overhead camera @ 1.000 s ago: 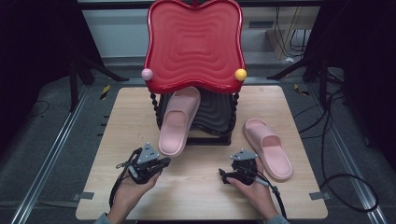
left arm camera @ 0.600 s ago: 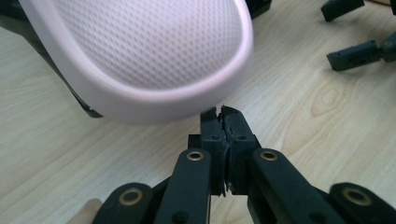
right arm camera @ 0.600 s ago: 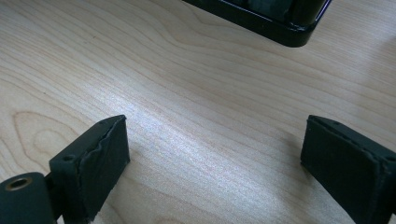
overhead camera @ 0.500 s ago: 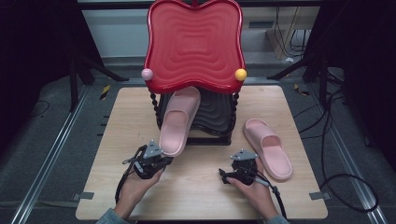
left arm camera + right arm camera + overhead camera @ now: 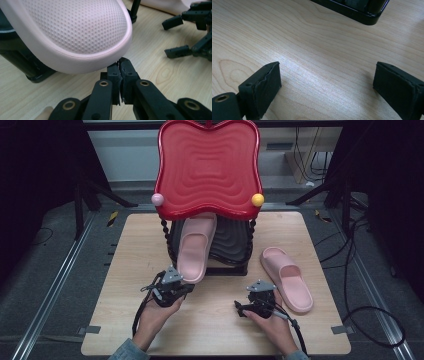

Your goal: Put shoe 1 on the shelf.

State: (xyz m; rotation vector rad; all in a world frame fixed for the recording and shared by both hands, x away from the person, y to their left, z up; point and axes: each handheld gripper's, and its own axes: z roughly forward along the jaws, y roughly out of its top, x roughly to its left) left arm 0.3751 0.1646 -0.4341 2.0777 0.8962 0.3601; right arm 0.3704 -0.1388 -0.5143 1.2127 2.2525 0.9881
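Left gripper view: left gripper, pressed together, nudges under the soft, light foam slipper; pinch its heel rim.

Two pink slippers, one red-topped rack, two tools, one counter.

Light wood table with pale grain, evenly lit from above. It sits on grey carpeted floor. Metal rails run along both sides of the table. Black cables loop across the floor on one side. Black stand legs and dark surroundings lie beyond the far edge.
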